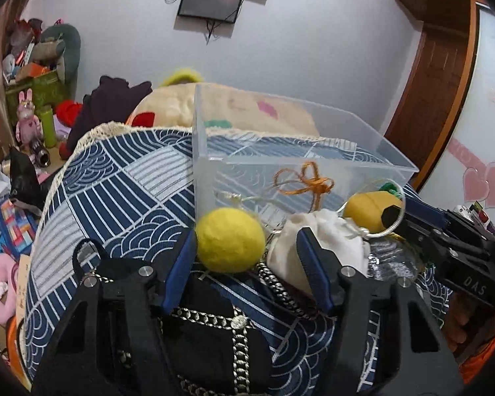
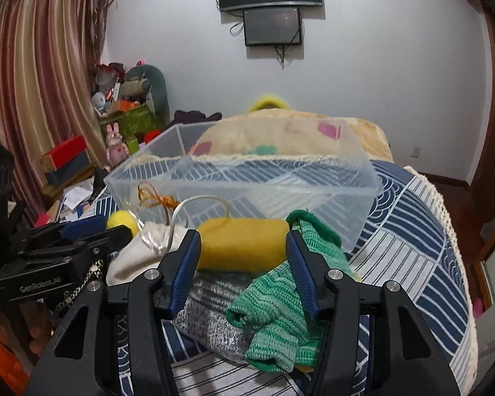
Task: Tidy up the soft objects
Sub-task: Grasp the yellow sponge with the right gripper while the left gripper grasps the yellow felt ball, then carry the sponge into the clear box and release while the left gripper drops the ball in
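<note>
- While both grippers stand over the blue patterned cloth (image 1: 122, 178), the left gripper (image 1: 247, 247) has its fingers spread apart, with the yellow felt ball (image 1: 229, 239) between them, touching the left finger
- At 1 o'clock from the ball lies the white pouch (image 1: 320, 231), against the right finger
- The right gripper (image 2: 242, 247) has its blue pads at both ends of the yellow roll (image 2: 242, 242); whether they press it, I cannot tell
- Below the roll lie the green knit cloth (image 2: 280, 310) and grey knit cloth (image 2: 211, 310)
- The clear plastic box (image 2: 313, 194) stands at 12 o'clock, just behind the roll, with an orange cord (image 2: 155, 199) inside
</note>
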The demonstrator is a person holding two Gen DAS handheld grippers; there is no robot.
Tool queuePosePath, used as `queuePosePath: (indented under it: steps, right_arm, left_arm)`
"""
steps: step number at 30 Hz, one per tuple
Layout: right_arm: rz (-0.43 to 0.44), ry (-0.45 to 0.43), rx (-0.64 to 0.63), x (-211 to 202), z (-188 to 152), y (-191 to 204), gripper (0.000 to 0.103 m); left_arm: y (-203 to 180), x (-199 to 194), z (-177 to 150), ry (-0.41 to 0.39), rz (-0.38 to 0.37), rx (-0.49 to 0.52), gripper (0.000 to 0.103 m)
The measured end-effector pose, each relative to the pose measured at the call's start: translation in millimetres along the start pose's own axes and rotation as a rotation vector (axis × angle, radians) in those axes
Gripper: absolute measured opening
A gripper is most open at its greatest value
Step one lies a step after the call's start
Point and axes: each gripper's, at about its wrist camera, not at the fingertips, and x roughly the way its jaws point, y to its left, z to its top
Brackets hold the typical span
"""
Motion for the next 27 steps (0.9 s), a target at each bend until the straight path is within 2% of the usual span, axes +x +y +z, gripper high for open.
queuePosePath:
  steps: [5,10,11,15,21,27]
  right_arm:
    - [0.006,0.022,-0.013,5,-2,0,0.051]
    - [-0.016,0.023,-0.045,8,-4,5,0.051]
    - [-0.022,0.022,-0.048,8,-4,5,0.05]
    - [-0.036,0.013,-0.043,7,-4,3,0.032]
    - [-0.026,-0.02,-0.023,-5,-2,-3,0.015]
    - [-0.017,-0.043,-0.036,-14,1,0,0.012]
  left_arm:
    - [6,6,-3,0.004,-0.001,-0.021,0.062]
    - [11,11,-4,0.018,0.005,-0.037,0.045]
    - [13,12,-4,0.017,0.008,-0.039,0.044]
    - [15,8,-5,0.007,-0.002,-0.044,0.043]
    - [11,-5,-6,-0.019,-0.009,-0.029,0.042]
    - [5,-26,0,-0.072,-0.006,-0.011,0.042]
